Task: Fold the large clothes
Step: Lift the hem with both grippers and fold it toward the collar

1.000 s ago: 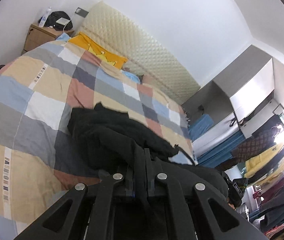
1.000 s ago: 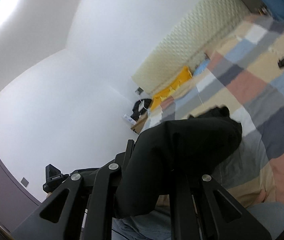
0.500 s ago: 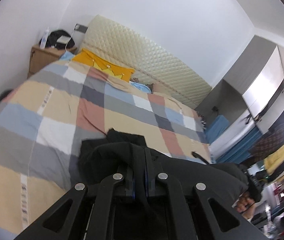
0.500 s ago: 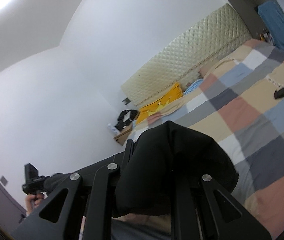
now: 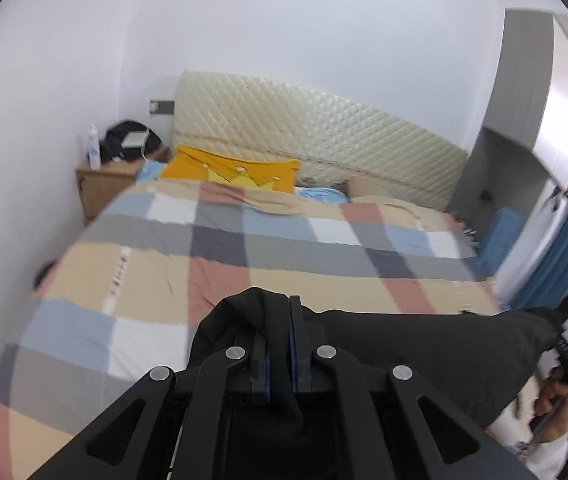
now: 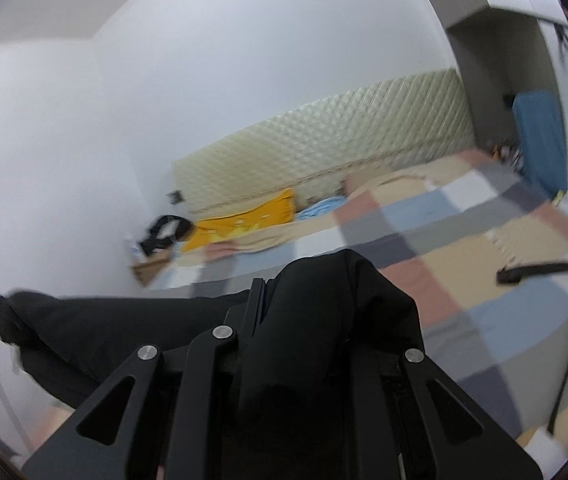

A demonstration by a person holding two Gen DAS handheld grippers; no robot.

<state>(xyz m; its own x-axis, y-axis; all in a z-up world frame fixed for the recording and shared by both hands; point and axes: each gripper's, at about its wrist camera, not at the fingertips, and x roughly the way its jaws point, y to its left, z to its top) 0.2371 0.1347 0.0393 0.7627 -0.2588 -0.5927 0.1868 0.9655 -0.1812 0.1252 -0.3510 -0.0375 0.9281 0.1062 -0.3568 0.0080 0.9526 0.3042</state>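
Observation:
A large black garment (image 5: 423, 344) is held up off the bed between both grippers, stretched into a band. My left gripper (image 5: 280, 320) is shut on one end of it, with cloth bunched over the fingers. My right gripper (image 6: 284, 292) is shut on the other end; the black garment (image 6: 335, 304) drapes over its fingers and hides the right one. In the left wrist view the band runs right toward the other hand; in the right wrist view it runs left. Both grippers are above the near edge of the bed.
The bed has a checked quilt (image 5: 284, 248), a yellow pillow (image 5: 232, 168) and a cream padded headboard (image 5: 323, 120). A wooden nightstand (image 5: 104, 184) stands at the left wall. A grey wardrobe (image 5: 543, 120) is at the right. A black strap (image 6: 543, 272) lies on the quilt.
Both grippers have risen and levelled, lifting the garment clear of the quilt. The cloth is now pulled taut between the two hands. Both views are blurred by motion.

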